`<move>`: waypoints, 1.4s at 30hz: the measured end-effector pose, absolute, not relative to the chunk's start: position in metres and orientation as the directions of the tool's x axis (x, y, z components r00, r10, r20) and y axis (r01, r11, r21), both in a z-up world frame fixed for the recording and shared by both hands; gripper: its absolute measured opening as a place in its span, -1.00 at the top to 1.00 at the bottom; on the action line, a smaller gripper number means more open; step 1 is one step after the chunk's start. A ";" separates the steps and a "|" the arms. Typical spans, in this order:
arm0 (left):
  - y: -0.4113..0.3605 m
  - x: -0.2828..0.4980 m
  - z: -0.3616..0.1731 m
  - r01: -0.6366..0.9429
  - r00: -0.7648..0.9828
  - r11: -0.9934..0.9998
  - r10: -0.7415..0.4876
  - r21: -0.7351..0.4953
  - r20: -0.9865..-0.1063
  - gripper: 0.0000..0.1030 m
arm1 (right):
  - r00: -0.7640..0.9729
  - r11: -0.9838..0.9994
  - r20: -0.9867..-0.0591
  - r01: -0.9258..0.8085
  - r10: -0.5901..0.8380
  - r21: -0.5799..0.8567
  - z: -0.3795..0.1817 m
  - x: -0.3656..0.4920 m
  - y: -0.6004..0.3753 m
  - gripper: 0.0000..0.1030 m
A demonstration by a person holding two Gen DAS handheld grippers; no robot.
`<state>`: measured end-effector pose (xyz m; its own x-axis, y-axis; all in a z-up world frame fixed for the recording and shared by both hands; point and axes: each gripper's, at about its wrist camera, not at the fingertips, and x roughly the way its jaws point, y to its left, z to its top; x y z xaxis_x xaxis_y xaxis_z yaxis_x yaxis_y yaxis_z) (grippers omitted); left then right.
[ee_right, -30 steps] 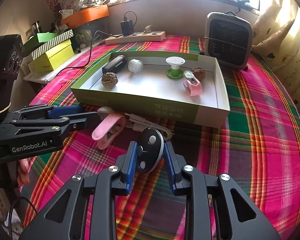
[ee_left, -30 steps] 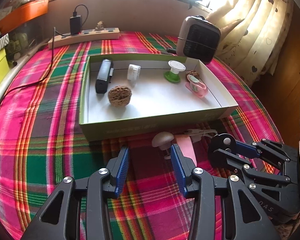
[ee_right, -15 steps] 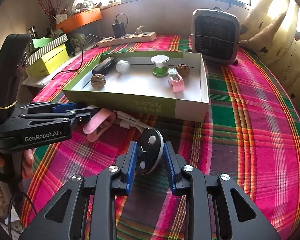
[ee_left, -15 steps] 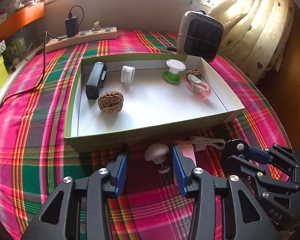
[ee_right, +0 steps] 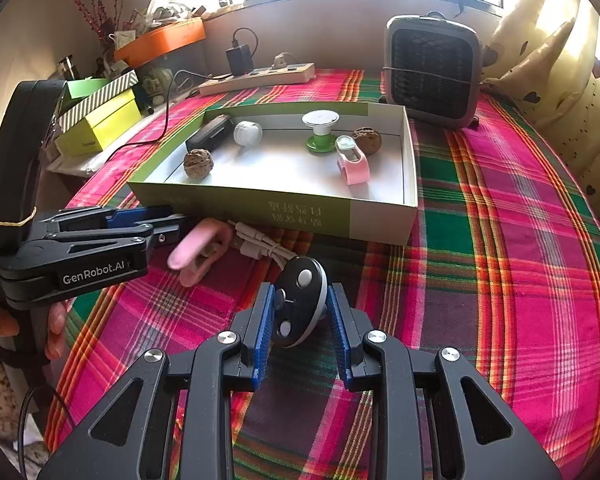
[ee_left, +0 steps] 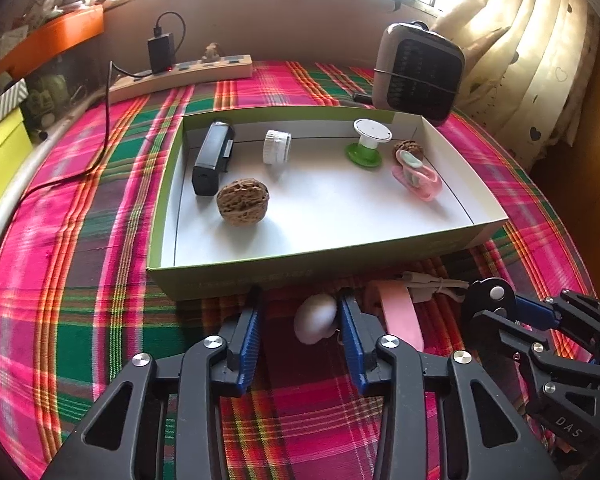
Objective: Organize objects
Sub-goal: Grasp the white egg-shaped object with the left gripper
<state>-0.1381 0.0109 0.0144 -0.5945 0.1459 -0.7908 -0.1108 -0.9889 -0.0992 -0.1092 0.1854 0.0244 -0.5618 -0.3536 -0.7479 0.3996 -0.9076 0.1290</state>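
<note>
The small white egg-shaped plastic knob (ee_left: pixel 316 323) lies on the plaid cloth at six o'clock of the green-sided cardboard tray (ee_left: pixel 260 276); likely light, smooth, slippery, best pinched across its middle. The left gripper (ee_left: pixel 300 330) is closing around it, one pad touching; the right gripper (ee_right: pixel 300 314) clamps a black oval remote (ee_right: pixel 298 306).

A tablecloth (ee_left: pixel 80 216) checked in pink, green and dark maroon with thin orange and yellow lines covers the table. The shallow cardboard box (ee_left: pixel 300 272) is olive green outside and white inside. In it lie a brown wrinkled walnut (ee_left: pixel 242 201), a black oblong case (ee_left: pixel 213 158), a white ribbed cap (ee_left: pixel 277 147), a white-topped spool on a green foot (ee_left: pixel 367 145) and a pink clip with a pale green pad (ee_left: pixel 416 174). Before the box's near edge sit a white egg-shaped knob (ee_left: pixel 315 323) and a pink band (ee_left: pixel 400 312). Both grippers are black with blue pads (ee_right: pixel 262 332); a black disc with white buttons (ee_right: pixel 298 304) sits between the right one's.
</note>
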 end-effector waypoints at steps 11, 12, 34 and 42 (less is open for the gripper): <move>0.013 -0.135 0.015 -0.120 -0.601 -0.989 0.143 -0.088 -0.786 0.62 | -0.561 -0.907 -0.748 0.400 -0.354 0.130 0.025 -0.109 0.186 0.45; 0.013 -0.135 0.015 -0.120 -0.602 -0.989 0.142 -0.087 -0.785 0.62 | -0.562 -0.908 -0.748 0.399 -0.354 0.130 0.025 -0.109 0.186 0.45; 0.013 -0.135 0.014 -0.119 -0.603 -0.989 0.143 -0.089 -0.785 0.63 | -0.562 -0.908 -0.748 0.398 -0.353 0.130 0.025 -0.109 0.185 0.45; 0.012 -0.133 0.016 -0.106 -0.605 -0.990 0.139 -0.094 -0.784 0.63 | -0.562 -0.908 -0.748 0.399 -0.353 0.129 0.025 -0.109 0.186 0.45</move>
<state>-0.1332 0.0119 0.0155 -0.6047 0.1388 -0.7842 -0.1055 -0.9900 -0.0939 -0.1090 0.1857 0.0250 -0.5621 -0.3534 -0.7478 0.3986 -0.9080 0.1295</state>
